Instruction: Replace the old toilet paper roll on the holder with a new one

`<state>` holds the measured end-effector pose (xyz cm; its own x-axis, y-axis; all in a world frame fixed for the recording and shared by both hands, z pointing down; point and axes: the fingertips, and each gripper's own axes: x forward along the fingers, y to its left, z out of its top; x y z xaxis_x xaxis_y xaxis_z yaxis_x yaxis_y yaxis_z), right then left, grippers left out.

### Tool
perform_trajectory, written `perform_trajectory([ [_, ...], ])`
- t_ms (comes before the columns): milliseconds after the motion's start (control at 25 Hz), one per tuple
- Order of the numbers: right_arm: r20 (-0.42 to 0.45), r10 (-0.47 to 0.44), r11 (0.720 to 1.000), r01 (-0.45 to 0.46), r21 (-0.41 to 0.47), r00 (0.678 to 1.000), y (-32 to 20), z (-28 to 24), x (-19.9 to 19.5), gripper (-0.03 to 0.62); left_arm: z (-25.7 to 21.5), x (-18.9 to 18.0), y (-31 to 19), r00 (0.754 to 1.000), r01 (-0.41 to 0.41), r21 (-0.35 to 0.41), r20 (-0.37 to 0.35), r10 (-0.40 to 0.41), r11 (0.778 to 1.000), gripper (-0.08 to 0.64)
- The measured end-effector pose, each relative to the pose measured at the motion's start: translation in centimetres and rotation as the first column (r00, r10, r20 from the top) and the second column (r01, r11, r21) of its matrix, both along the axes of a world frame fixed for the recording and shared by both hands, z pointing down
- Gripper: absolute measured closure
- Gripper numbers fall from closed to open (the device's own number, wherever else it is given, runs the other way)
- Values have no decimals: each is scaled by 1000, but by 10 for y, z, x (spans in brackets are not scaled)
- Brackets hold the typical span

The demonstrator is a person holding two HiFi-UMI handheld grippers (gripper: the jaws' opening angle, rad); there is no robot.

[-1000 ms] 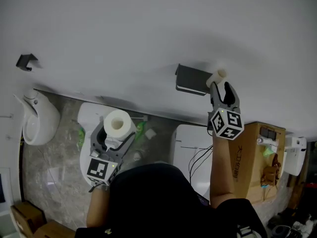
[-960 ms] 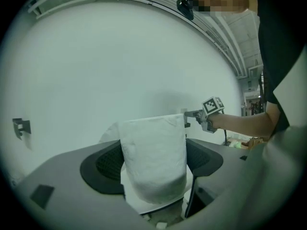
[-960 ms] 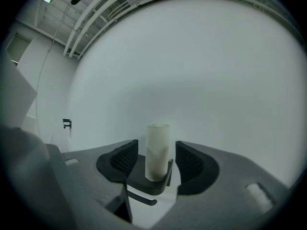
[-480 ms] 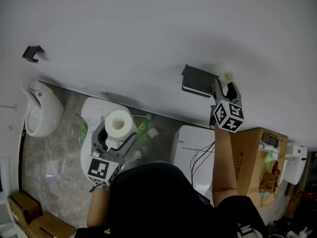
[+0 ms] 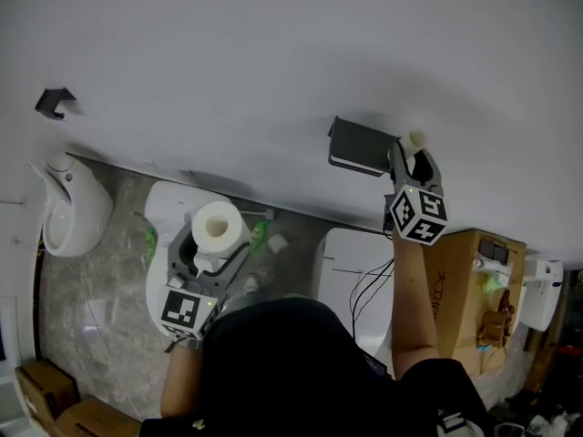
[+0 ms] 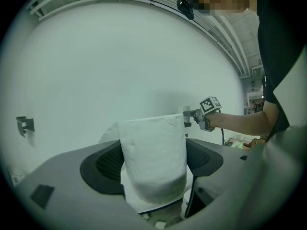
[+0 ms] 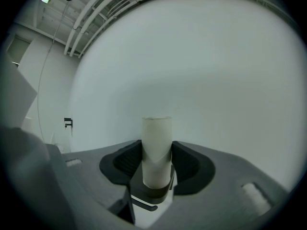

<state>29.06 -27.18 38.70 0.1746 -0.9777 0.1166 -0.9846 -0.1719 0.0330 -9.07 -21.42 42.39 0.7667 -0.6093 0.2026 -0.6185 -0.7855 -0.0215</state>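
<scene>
- R claw (image 5: pixel 412 156) is up at the wall (image 5: pixel 273 53), level w/ the holder (image 5: pixel 360 146). Jaws have just been closing; pads now sit on both sides of the tube (image 5: pixel 414 140).
- Tube = bare cardboard core, no paper on it, at the holder's right end, touching it.
- R gripper view: tube (image 7: pixel 156 143) stands upright btw the jaws of the R claw (image 7: pixel 156 164). A dark holder part (image 7: pixel 147 193) crosses its lower end.
- Marker cube (image 5: pixel 418 217) on the R claw faces the head cam, forearm running down from it.
- L claw (image 5: pixel 211 255) is low, well apart from the holder, over the toilet (image 5: pixel 166 209). It grips the roll (image 5: pixel 217 228).
- Roll is full, white, hollow end up toward the head cam.
- L gripper view: roll (image 6: pixel 153 162) fills the gap, jaws of the L claw (image 6: pixel 153 176) pressed on both its sides. R claw (image 6: pixel 194 116) shows beyond, out at the wall.
- Hook (image 5: pixel 53 103) sits on the wall, far left, well apart from the holder.
- Cardboard box (image 5: pixel 460 285) stands on the floor, below and right of the R claw.
</scene>
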Motion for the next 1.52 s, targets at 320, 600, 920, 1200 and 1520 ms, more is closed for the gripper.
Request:
perform_trajectory([
  [320, 14, -9, 1000, 9, 8, 1000, 31, -14, -7, 405, 1, 16, -6, 996, -85, 19, -20, 85, 996, 161],
  [600, 36, 29, 999, -30, 22, 999, 69, -21, -7, 405, -3, 46, -10, 984, -170, -25, -55, 168, 985, 163],
  [920, 64, 90, 996, -91, 4, 994, 118, -9, -12, 405, 0, 76, -4, 953, -298, 4, -55, 297, 955, 162],
  [1200, 78, 130, 991, -129, -27, 988, 155, 9, -23, 405, 1, 100, 7, 925, -375, -6, -68, 374, 927, 161],
  [1520, 126, 165, 985, -158, -64, 978, 193, 34, -40, 405, 6, 120, 19, 898, -438, -30, -69, 436, 898, 163],
])
